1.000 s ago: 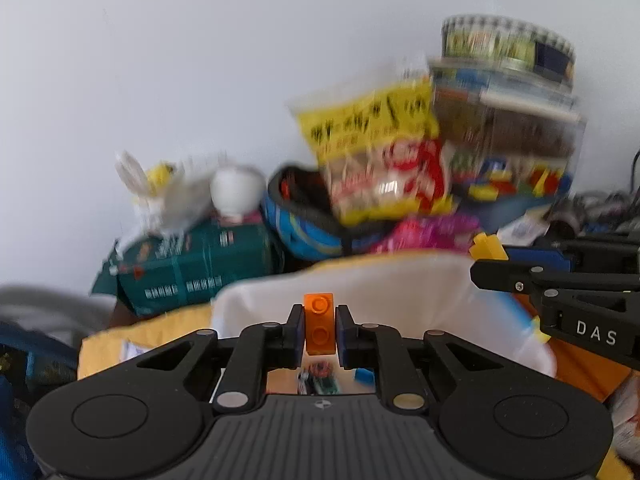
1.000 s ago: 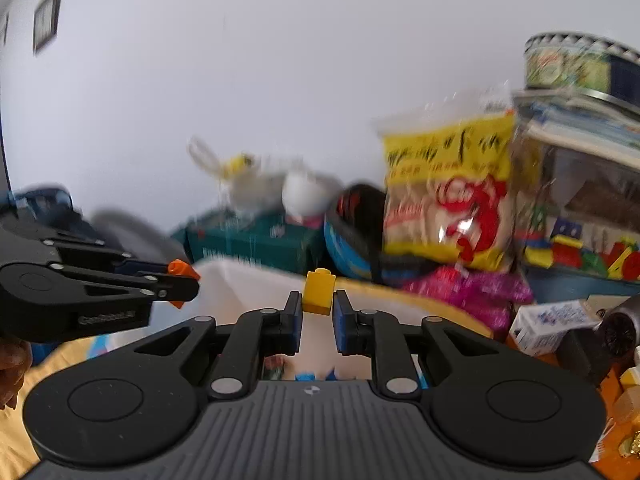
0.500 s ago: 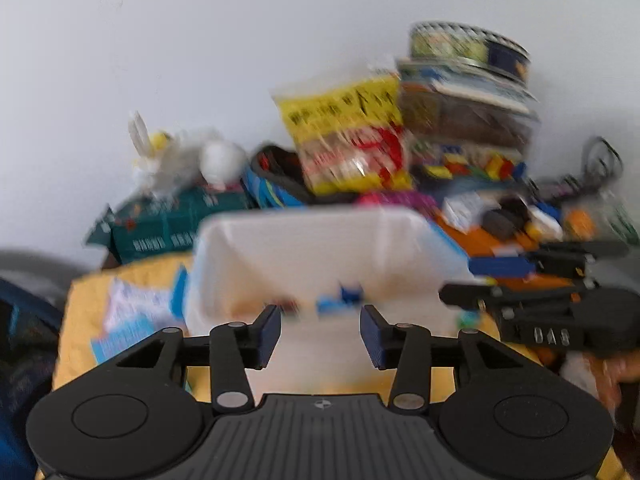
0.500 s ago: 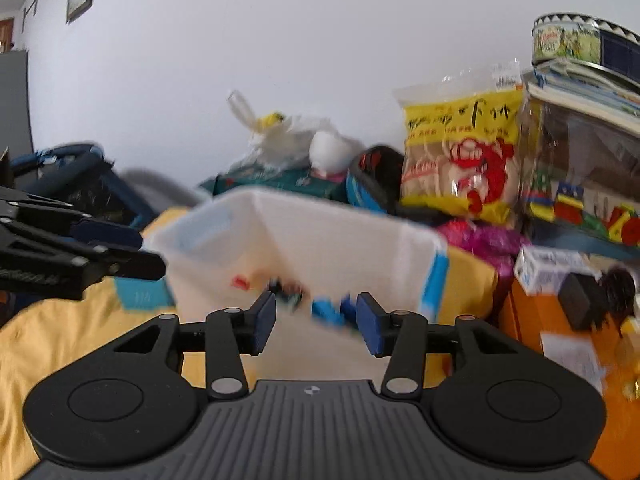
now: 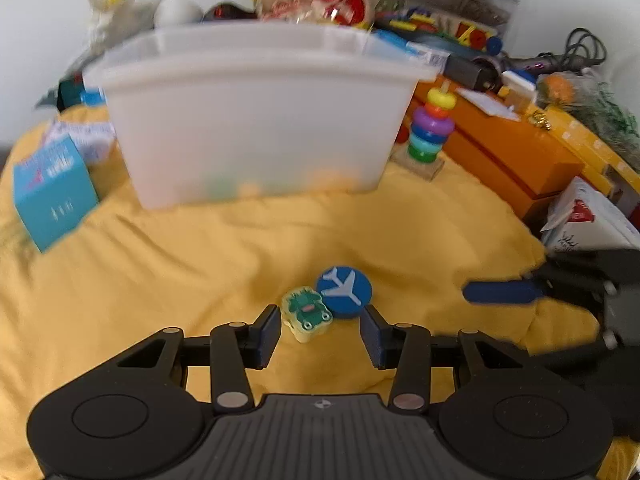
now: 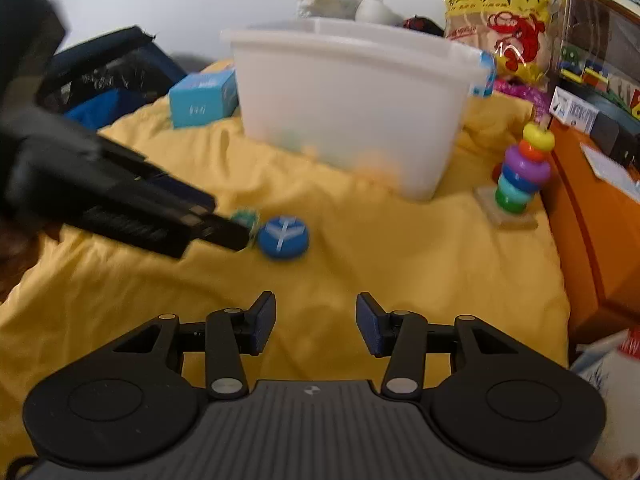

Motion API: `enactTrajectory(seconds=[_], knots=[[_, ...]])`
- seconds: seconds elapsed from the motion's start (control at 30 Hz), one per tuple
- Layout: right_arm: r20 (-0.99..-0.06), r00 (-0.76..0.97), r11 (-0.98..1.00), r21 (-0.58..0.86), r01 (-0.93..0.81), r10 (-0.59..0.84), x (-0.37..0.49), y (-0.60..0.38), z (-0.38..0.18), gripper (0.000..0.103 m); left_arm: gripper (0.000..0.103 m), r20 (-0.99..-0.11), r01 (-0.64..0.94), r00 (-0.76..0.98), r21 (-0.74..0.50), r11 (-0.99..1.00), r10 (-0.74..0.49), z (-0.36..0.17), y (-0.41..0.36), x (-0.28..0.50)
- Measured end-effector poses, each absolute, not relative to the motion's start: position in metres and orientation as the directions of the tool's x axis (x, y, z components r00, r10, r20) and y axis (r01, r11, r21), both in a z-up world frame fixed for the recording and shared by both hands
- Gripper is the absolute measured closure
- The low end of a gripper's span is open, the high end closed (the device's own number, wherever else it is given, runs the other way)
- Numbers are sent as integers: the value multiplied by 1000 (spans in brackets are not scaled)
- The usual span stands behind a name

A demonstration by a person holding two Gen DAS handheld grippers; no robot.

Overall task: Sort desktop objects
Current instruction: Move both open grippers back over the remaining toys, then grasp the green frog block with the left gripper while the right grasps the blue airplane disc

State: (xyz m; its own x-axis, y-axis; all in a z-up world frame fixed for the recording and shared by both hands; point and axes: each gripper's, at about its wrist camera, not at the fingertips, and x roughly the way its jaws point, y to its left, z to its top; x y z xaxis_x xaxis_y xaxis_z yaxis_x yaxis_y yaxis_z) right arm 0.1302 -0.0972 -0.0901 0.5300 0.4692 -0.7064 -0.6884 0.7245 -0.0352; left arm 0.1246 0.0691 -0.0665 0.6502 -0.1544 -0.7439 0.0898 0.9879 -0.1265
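Left hand-held gripper (image 5: 322,330): fingers spread, empty, frog block (image 5: 306,314) between them. Right hand-held gripper (image 6: 316,322): spread, empty. Blue disc (image 5: 344,291) bears an aeroplane symbol.

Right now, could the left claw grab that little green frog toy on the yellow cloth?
Probably yes. The left claw is open, and the green frog toy lies just ahead between its fingers, nothing in between. The blue airplane disc touches the frog and might get nudged.
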Motion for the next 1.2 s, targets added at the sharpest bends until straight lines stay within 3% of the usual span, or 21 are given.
enactTrajectory(seconds=[0.07, 0.17, 0.27, 0.73, 0.83, 0.87, 0.9, 1.2], knots=[[-710, 529, 726, -38, -687, 464, 127, -99, -92, 54, 56, -753, 87, 638, -135, 987, -159, -74, 64, 129], [-711, 527, 728, -33, -685, 465, 124, -97, -92, 54, 74, -764, 64, 629, -135, 989, -144, -84, 66, 138], [-703, 529, 718, -39, -695, 475, 123, -91, -91, 53, 75, -755, 48, 634, -177, 983, -167, -80, 82, 133], [-707, 534, 724, -45, -688, 463, 169, -35, -104, 45, 74, -777, 31, 611, -168, 985, -152, -81, 103, 76], [-722, 509, 728, -12, -686, 469, 174, -36, -109, 47, 74, -773, 33, 617, -161, 986, -147, -85, 102, 75], [-720, 504, 724, -2, -689, 477, 174, -37, -110, 50, 74, -770, 33, 621, -160, 987, -145, -85, 101, 75], [-718, 498, 716, 0, -698, 485, 173, -37, -109, 61, 73, -769, 35, 623, -155, 987, -143, -86, 101, 76], [-725, 493, 680, -46, -731, 481, 139, -57, -97, 61, 75, -761, 110, 630, -109, 988, -154, -78, 88, 67]])
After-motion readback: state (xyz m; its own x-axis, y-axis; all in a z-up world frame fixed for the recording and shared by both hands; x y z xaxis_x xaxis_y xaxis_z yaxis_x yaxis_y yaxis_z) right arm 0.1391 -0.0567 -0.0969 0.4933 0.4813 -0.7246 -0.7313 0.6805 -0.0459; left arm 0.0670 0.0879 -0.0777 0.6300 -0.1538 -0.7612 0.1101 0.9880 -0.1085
